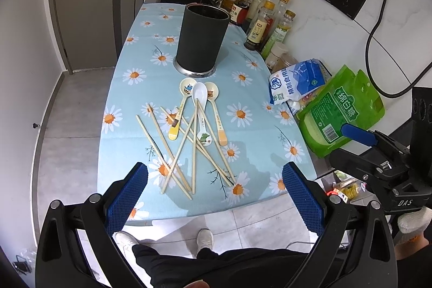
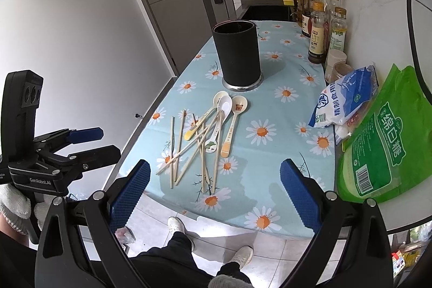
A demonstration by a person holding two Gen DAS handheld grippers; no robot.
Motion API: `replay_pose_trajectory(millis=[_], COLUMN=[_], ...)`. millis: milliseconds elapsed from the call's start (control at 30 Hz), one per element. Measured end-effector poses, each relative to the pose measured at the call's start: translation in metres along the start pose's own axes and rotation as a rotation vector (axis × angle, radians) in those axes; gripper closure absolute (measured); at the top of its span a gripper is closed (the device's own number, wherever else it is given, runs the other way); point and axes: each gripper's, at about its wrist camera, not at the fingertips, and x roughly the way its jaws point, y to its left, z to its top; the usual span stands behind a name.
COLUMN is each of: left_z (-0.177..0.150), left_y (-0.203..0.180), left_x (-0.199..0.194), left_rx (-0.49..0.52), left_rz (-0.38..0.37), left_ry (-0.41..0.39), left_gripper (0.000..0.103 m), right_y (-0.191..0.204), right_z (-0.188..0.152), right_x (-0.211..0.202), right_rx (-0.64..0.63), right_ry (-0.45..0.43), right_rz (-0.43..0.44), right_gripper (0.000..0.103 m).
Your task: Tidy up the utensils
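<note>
Your counter carries one daisy-print tablecloth [image 1: 251, 131], light blue, covering most of the top.

One dark cylindrical utensil holder [image 1: 201, 38] stands upright on a metal base toward 12 o'clock on the cloth; its mouth looks empty from here.

At 3 o'clock, off the cloth: one green sugar bag [image 1: 343, 112], and one blue-and-white salt bag [image 1: 297, 81] lying just beside it. At 1 o'clock, a cluster of bottles [image 1: 266, 18] against the wall; count unclear, they overlap.

Chopsticks [image 1: 186, 145]: a crossed heap at the centre of the cloth, toward 6 o'clock from the holder. You can count roughly eight; overlaps make the number uncertain.

Spoons: three ceramic, bowls pointing to 12 o'clock, just short of the holder's base. The white spoon [image 1: 201, 109] lies in the middle, the yellow-tipped spoon [image 1: 181, 109] at its 9 o'clock, the orange-tipped spoon [image 1: 216, 112] at its 3 o'clock. Chopsticks cross the handles.

Your left gripper [image 1: 214, 195] has its blue pads spread wide, holding nothing, over the near cloth edge at 6 o'clock. Your right gripper [image 2: 214, 193] is likewise wide apart and empty.
</note>
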Motion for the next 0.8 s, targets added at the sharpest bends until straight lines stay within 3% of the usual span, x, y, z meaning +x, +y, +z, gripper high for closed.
replay_pose_trajectory(millis=[800], left_z=[-0.003], left_y=[-0.023], left_x=[-0.006], left_rx=[-0.015], left_rz=[0.021], left_ry=[0.001], left_gripper=[0.007], right_y=[-0.017], right_z=[-0.002], right_x=[-0.003], right_rx=[0.013], right_ry=[0.011], right_rz=[0.039], right_gripper=[0.007])
